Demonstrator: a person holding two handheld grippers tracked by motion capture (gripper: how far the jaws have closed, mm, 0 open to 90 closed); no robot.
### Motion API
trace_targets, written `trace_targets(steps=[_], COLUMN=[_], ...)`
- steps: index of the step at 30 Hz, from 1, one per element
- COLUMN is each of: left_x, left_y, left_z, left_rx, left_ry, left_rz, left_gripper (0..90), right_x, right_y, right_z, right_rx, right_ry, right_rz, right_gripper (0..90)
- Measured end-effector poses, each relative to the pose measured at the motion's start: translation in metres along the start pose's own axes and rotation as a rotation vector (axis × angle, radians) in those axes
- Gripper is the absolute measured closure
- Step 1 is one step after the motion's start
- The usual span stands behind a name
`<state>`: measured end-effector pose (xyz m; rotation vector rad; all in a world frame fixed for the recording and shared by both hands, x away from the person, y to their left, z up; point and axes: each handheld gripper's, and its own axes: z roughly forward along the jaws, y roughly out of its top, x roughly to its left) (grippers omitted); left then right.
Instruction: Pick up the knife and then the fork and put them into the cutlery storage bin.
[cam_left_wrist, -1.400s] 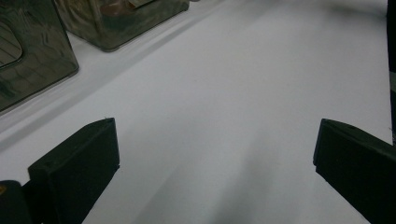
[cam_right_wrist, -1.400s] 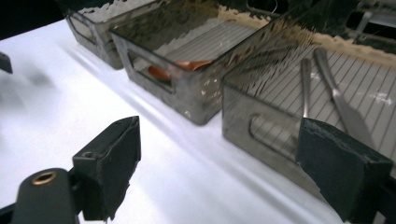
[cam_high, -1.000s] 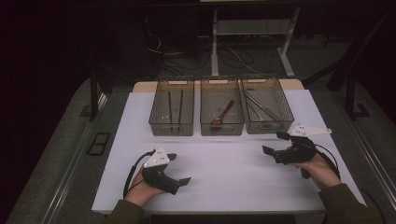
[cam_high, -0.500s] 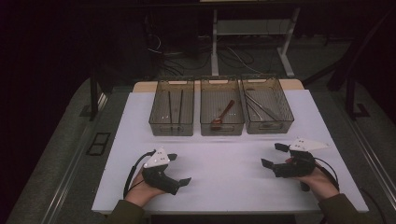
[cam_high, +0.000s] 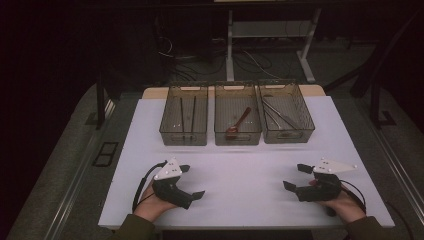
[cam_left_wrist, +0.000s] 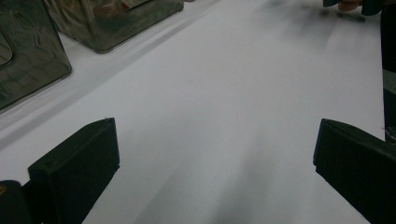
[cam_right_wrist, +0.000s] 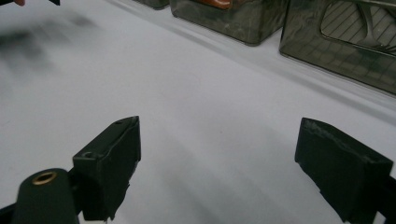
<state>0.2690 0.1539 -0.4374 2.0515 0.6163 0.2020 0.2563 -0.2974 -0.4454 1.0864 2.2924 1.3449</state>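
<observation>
Both our claws, left claw (cam_high: 192, 181) and right claw (cam_high: 295, 176), rest wide open, empty, near side of three bins (cam_high: 237, 137), likely staged for sorting.

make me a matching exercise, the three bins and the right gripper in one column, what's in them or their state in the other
Column one:
1. left bin
2. middle bin
3. right bin
4. right gripper

Column two:
a. holds a reddish-brown spoon
b. jaws open over the bare white table
c. holds thin dark sticks
d. holds metal tongs

Pairs: 1-c, 2-a, 3-d, 4-b
</observation>
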Motion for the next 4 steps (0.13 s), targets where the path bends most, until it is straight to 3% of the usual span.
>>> trace_targets(steps=[4], left_x=[-0.0006], left_y=[-0.0003], left_z=[0.0005], left_rx=[0.008], left_ry=[0.002], left_rz=[-0.006], left_gripper=[0.0], right_x=[0.0003], right_y=[0.0014], right_z=[-0.0014], right_rx=[-0.016], right_ry=[0.000], right_rz=[-0.002], right_gripper=[13.6])
